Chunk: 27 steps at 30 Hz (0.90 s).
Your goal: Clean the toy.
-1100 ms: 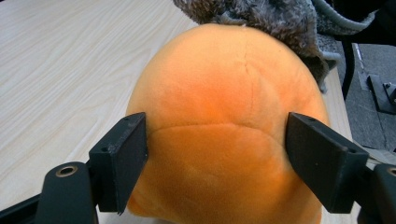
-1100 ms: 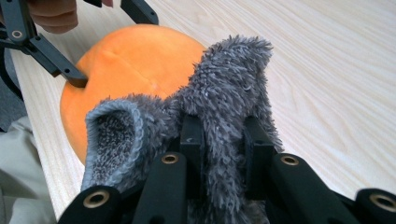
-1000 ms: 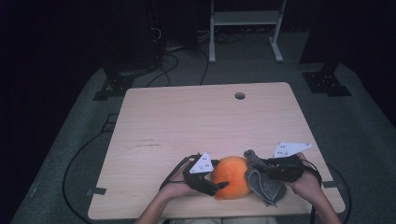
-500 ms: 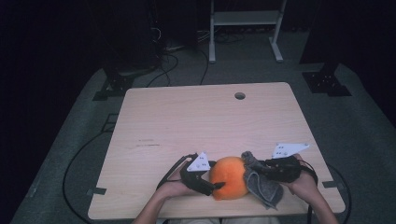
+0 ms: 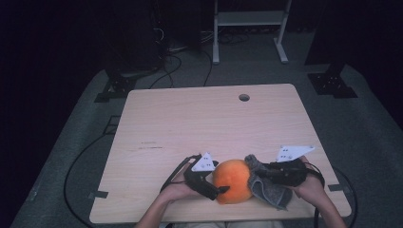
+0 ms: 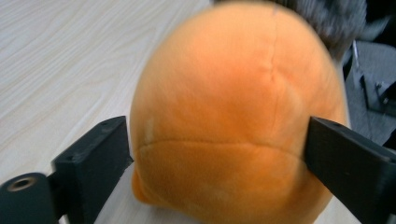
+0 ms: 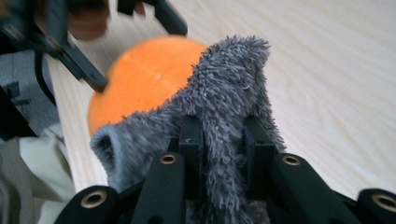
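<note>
A pale wood-grain table (image 5: 199, 123) is seen from above, with a small round hole (image 5: 244, 97) near its far edge and faint dark marks on its left half. Grey carpet surrounds it, black cables are trailed across the floor to the left and behind, and the legs of a white frame (image 5: 247, 28) are set in the dark room beyond.

An orange plush ball (image 5: 233, 180) is placed on the table close to the near edge, between the two hands. It is flanked by the fingers of the left gripper (image 5: 215, 189), which have just been opening; in the left gripper view the ball (image 6: 233, 126) is seen between the two black fingers, right at their pads, though whether it is pressed cannot be told.

A grey fuzzy cloth (image 5: 268, 187) is clenched in the right gripper (image 5: 266, 175) and laid against the ball's right side. In the right gripper view the cloth (image 7: 219, 121) is pinched between the closed fingers, with the ball (image 7: 140, 79) just behind it.
</note>
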### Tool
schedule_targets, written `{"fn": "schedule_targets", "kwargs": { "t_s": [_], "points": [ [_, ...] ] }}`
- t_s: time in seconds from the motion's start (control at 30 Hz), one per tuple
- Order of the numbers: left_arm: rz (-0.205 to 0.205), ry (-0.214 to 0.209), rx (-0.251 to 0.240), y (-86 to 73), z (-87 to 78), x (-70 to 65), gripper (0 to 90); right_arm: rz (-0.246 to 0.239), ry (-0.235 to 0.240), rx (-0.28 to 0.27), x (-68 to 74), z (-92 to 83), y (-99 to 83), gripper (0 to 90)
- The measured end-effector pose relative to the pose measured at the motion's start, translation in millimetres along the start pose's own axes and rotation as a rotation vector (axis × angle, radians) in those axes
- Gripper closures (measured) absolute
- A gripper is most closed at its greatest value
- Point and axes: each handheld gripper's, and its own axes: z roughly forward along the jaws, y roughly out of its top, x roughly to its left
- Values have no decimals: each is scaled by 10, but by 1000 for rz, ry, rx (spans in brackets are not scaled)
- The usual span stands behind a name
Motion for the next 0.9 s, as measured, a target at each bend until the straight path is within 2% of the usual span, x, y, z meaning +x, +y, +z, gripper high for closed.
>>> {"fn": "schedule_targets", "kwargs": {
  "t_s": [0.07, 0.1, 0.17, 0.2, 0.23, 0.27, 0.33, 0.4, 0.47, 0.5, 0.53, 0.57, 0.6, 0.63, 0.67, 0.7, 0.73, 0.8, 0.87, 0.9],
  "points": [
    [-2, 21, -3, 36, 27, -4, 41, 15, -4, 2, -24, 32, -26, 732],
    [-9, 17, 11, 42, 61, 0, 32, 22, -2, 0, -36, 26, -31, 733],
    [-20, -15, 35, 31, 142, 8, 25, 24, 4, 3, -43, 20, -39, 733],
    [-22, -48, 50, 29, 180, 2, 26, 25, 7, 6, -45, 20, -42, 733],
    [-14, -47, 53, 35, 193, -17, 27, 28, 12, 7, -55, 20, -47, 733],
    [13, -40, 52, 55, 189, -49, 45, 32, 16, 10, -63, 17, -49, 733],
    [57, -9, 42, 93, 157, -101, 149, 41, 18, 14, -91, 2, -64, 733],
    [145, 39, -6, 137, 105, -168, 243, 45, 9, 12, -94, -32, -67, 734],
    [275, 136, -41, 209, 38, -229, 277, 46, -6, -18, -84, -101, -38, 735],
    [312, 160, -66, 244, 7, -238, 277, 48, -4, -47, -78, -135, -11, 737],
    [344, 165, -79, 274, -19, -233, 275, 48, 5, -78, -64, -158, 24, 737],
    [358, 166, -75, 281, -21, -225, 264, 39, -6, -96, -27, -152, 75, 736],
    [361, 170, -58, 274, -9, -214, 244, 26, -15, -98, 2, -132, 106, 736],
    [336, 164, -17, 253, 12, -180, 198, 9, -24, -91, 45, -86, 142, 736],
    [278, 139, -10, 228, 28, -144, 142, -16, -32, -72, 92, 0, 168, 736],
    [232, 122, -22, 208, 31, -113, 105, -30, -25, -56, 123, 78, 173, 738],
    [169, 116, -39, 176, 31, -71, 91, -34, -13, -52, 154, 137, 173, 738],
    [126, 124, -13, 137, 38, -23, 110, -58, -7, -48, 236, 245, 194, 739],
    [121, 122, -31, 104, 35, -19, 136, -86, -32, -44, 273, 264, 232, 739],
    [130, 124, -22, 92, 35, -29, 139, -88, -39, -44, 268, 261, 230, 738]
  ]
}}
